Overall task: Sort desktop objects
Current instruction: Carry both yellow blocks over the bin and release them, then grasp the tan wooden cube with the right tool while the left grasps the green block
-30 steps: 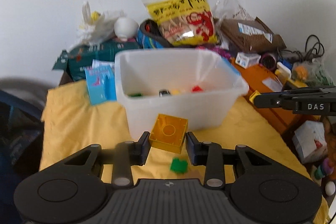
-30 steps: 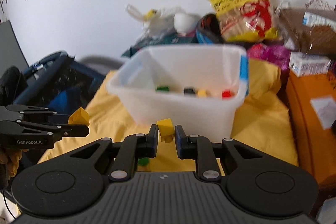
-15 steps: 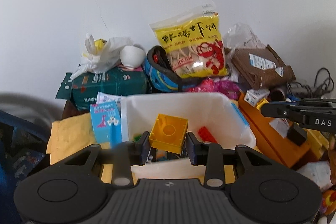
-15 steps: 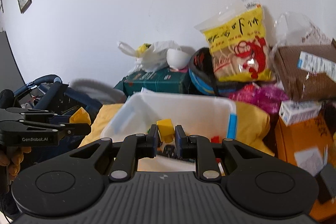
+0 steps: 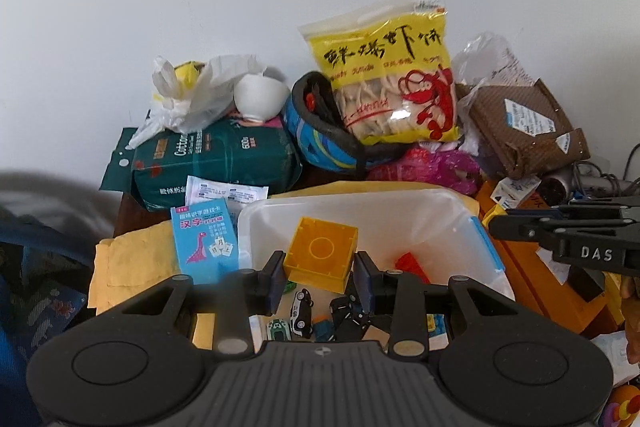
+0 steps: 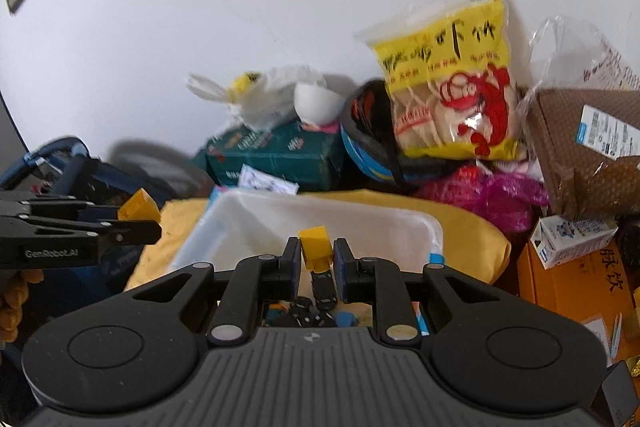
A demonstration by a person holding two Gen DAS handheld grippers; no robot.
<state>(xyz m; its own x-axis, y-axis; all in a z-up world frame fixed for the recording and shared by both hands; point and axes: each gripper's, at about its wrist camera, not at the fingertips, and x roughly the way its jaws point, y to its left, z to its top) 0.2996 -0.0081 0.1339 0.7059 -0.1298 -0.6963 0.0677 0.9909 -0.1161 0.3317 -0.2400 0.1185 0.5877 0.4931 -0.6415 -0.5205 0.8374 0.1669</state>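
Both grippers raised over white bin (image 5: 460, 215); left gripper (image 5: 320, 273) clamped on big yellow block (image 5: 322, 253), right gripper (image 6: 317, 263) clamped on small yellow block (image 6: 316, 247); bin directly below jaws, lower centre.

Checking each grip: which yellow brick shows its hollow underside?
The large yellow brick in the left tongs; the right tongs' small yellow brick shows solid faces.

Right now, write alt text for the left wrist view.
The left gripper holds a large hollow yellow block above a white plastic bin that contains toy cars and a red brick. Behind, against a white wall, stand a yellow snack bag and a green pack.
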